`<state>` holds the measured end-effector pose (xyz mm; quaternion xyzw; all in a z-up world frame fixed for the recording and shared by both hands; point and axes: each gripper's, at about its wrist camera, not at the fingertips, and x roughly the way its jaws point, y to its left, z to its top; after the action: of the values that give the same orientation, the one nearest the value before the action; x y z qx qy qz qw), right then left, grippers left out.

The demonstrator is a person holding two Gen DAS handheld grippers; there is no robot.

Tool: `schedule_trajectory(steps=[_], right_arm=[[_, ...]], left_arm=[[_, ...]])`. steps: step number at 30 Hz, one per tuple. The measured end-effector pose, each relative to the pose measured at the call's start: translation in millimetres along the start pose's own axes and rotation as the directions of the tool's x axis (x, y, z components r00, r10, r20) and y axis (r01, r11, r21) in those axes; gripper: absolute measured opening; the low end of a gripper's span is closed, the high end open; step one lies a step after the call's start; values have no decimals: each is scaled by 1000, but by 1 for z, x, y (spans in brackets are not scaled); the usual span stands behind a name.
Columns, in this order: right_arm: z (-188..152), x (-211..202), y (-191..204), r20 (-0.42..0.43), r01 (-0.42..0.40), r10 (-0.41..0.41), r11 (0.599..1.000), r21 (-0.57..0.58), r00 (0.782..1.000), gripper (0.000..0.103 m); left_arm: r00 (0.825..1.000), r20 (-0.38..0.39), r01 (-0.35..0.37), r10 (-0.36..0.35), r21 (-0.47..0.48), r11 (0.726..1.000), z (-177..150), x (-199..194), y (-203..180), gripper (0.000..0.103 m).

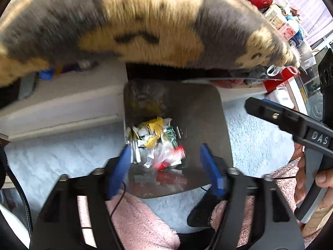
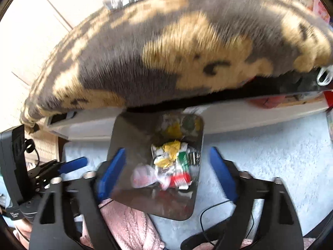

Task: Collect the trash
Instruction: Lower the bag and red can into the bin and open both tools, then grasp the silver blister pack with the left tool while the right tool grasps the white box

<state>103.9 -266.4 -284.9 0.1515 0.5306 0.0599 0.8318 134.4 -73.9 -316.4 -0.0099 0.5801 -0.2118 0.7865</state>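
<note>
Below, in the left wrist view, the left claw (image 1: 165, 163) is seen spread open with nothing pressed between its blue fingers (image 1: 119, 169), held over a shiny metal bin (image 1: 208, 112) on pale blue carpet (image 1: 52, 158), in which crumpled wrappers (image 1: 156, 141) are heaped, while a grey-and-tan fuzzy blanket (image 1: 135, 20) overhangs it. From the right wrist view, the right claw (image 2: 168, 166) is likewise shown wide open and empty above the same bin (image 2: 129, 133) and wrappers (image 2: 170, 162), with the left claw's blue tip (image 2: 72, 164) seen at the left edge.
</note>
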Motion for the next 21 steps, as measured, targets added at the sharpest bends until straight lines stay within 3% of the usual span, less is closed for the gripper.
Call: schedule_trajectory(steps=[3,6,14,21], right_arm=[[7,-23,-1,52,5,-5,1000,-10,999,100],[19,-44,1,105,14,-12,1000,-19,994,100],[81,-93,2,252,15,-9,1000,-18,968,99],[139,-80,-4,278,7,-9,1000,7,961,99]], left_arm=[[998,57,-26,24,29,999,3,-30,-5,88],[993,109,-40,35,41,998,12,-57,-7,94],[970,234,-81,65,60,995,59,-103,-4,94],[958,279,-78,60,54,995,119,-104,4,93]])
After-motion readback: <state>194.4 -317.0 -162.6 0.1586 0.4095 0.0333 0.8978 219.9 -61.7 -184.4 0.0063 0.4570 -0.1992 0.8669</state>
